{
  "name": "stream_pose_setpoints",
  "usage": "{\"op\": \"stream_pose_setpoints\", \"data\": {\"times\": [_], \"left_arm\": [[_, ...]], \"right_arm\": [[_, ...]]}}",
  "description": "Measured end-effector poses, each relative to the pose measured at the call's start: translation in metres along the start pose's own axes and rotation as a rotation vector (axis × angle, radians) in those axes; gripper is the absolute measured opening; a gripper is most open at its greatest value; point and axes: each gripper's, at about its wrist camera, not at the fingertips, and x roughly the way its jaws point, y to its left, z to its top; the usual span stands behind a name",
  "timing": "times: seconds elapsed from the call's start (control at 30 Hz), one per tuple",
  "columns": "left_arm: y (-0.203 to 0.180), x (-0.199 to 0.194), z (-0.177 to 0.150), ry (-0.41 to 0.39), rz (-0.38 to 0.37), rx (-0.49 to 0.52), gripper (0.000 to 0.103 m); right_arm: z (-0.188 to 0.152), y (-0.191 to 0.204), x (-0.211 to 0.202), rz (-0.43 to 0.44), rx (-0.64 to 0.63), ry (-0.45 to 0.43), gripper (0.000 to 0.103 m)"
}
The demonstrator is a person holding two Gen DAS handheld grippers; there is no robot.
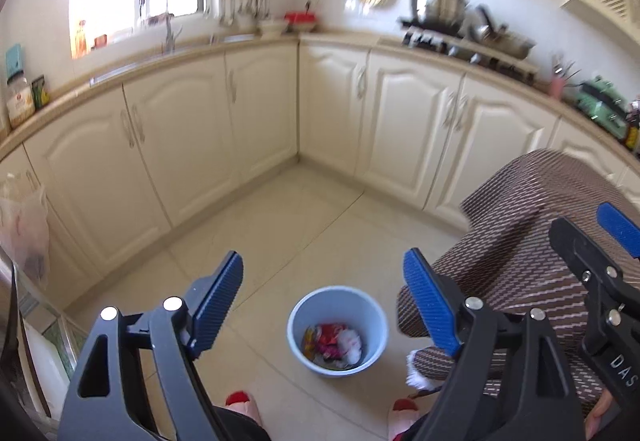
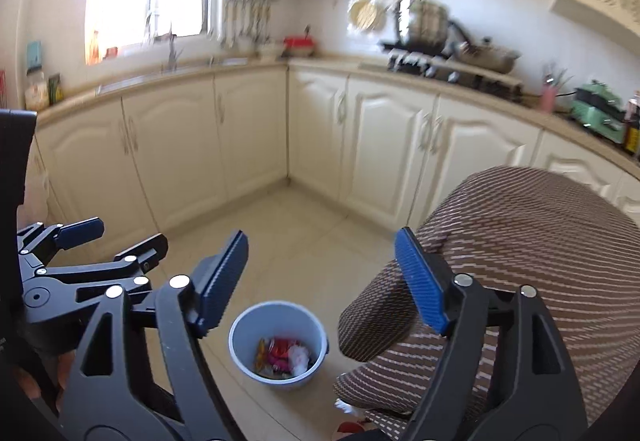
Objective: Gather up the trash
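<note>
Kitchen floor (image 1: 280,241), blue bin (image 1: 376,321)

I see 2 black skeletal-frame grippers, left gripper (image 1: 322,289) and right gripper (image 2: 320,273), each with 2 ribbed blue finger pads (image 1: 430,301) and silver pivot screws (image 1: 173,303). White lettering "DAS" marks 1 arm. Person wears brown white-striped trousers (image 2: 520,241) and red slippers (image 1: 236,399).

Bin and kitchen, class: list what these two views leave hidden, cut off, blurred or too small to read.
- Bin: both views show wrappers on top; anything beneath is hidden.
- Floor right of the bin: hidden by the striped trouser leg.
- Stove pots: blurred in both views.
- Jar label: too small.
- Slippers: cut off by the left view's edge.
</note>
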Motion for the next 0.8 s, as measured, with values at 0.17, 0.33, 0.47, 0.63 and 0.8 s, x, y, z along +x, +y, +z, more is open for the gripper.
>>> {"op": "stream_pose_setpoints", "data": {"times": [0.17, 0.33, 0.47, 0.63, 0.8], "left_arm": [[-0.026, -0.079, 0.003, -0.126, -0.051, 0.021, 0.088], [-0.045, -0.156, 0.001, -0.257, -0.099, 0.049, 0.091], [-0.058, -0.211, -0.002, -0.358, -0.120, 0.061, 0.095], [-0.074, -0.255, -0.006, -0.432, -0.129, 0.076, 0.095], [-0.083, -0.277, -0.010, -0.460, -0.148, 0.092, 0.095]], "right_arm": [[0.009, -0.025, -0.085, -0.069, 0.029, -0.121, 0.085], [0.014, -0.040, -0.156, -0.116, 0.044, -0.220, 0.088], [0.015, -0.046, -0.206, -0.145, 0.043, -0.295, 0.093], [0.012, -0.049, -0.254, -0.189, 0.036, -0.373, 0.094], [0.009, -0.056, -0.273, -0.199, 0.051, -0.406, 0.095]]}}
